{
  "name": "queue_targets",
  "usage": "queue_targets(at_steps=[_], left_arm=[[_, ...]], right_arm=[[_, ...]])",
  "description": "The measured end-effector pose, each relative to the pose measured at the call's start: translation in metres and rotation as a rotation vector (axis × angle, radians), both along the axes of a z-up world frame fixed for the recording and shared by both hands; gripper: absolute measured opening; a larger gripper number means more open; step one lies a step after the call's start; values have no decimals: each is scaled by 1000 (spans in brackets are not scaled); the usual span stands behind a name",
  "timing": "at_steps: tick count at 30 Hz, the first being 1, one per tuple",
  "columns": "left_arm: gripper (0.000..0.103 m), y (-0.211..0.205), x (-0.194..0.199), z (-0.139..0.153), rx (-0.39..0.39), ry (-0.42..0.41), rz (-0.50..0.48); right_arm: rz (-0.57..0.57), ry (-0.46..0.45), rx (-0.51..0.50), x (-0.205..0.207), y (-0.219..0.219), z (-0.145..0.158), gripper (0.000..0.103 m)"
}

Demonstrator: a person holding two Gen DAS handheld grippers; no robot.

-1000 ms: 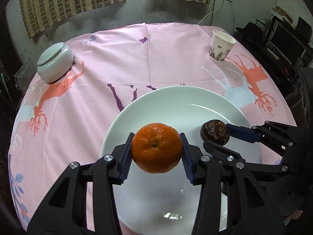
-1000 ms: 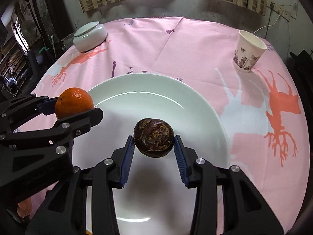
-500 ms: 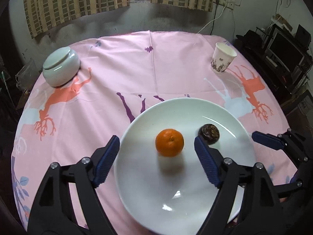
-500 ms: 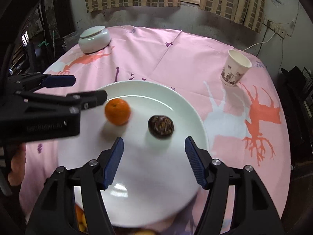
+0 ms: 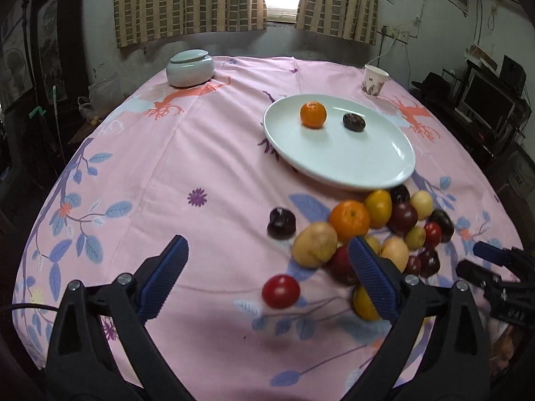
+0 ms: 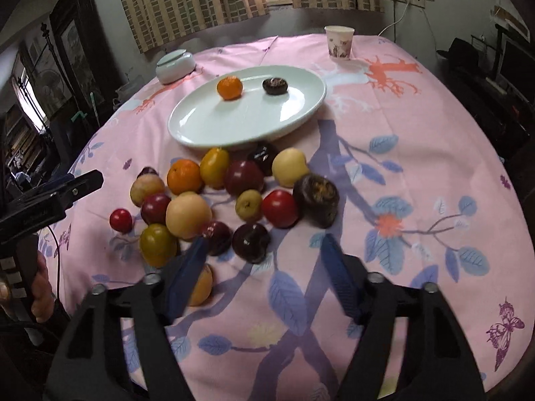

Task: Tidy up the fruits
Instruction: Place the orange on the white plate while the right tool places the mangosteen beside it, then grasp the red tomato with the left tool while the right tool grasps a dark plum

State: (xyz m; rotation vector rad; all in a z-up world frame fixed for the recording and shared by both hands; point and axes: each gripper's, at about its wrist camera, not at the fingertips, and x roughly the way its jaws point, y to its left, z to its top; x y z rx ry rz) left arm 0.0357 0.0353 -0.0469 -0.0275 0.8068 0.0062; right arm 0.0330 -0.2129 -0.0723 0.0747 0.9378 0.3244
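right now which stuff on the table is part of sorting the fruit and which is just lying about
Part of the job:
- white plate
- orange and dark fruit lying on it
- fruit pile on the cloth beside the plate
- left gripper and right gripper, both open and empty

Just lying about:
- lidded ceramic jar
- paper cup

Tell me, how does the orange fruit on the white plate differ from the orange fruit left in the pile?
The orange on the plate sits on the white plate with open space around it; the orange in the pile lies on the pink cloth, crowded against other fruits. The plated one stands beyond the pile, farther from both grippers. Both are round, bright orange, and held by neither gripper.
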Motion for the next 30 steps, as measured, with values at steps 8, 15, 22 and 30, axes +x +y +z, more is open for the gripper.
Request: queue_targets(at_steps=[8, 15, 22, 30], left_arm=[[98, 13, -20, -4, -6, 19, 4], [98, 16, -21, -13, 9, 53, 4], [98, 5, -5, -41, 38, 119, -17], [30, -3, 16, -60, -4, 171, -55]], right_arm=[[32, 68, -59, 21, 25, -35, 40], [49, 42, -45, 15, 25, -22, 30], [27, 6, -73, -3, 16, -3, 30], [29, 8, -41, -8, 11, 0, 30]])
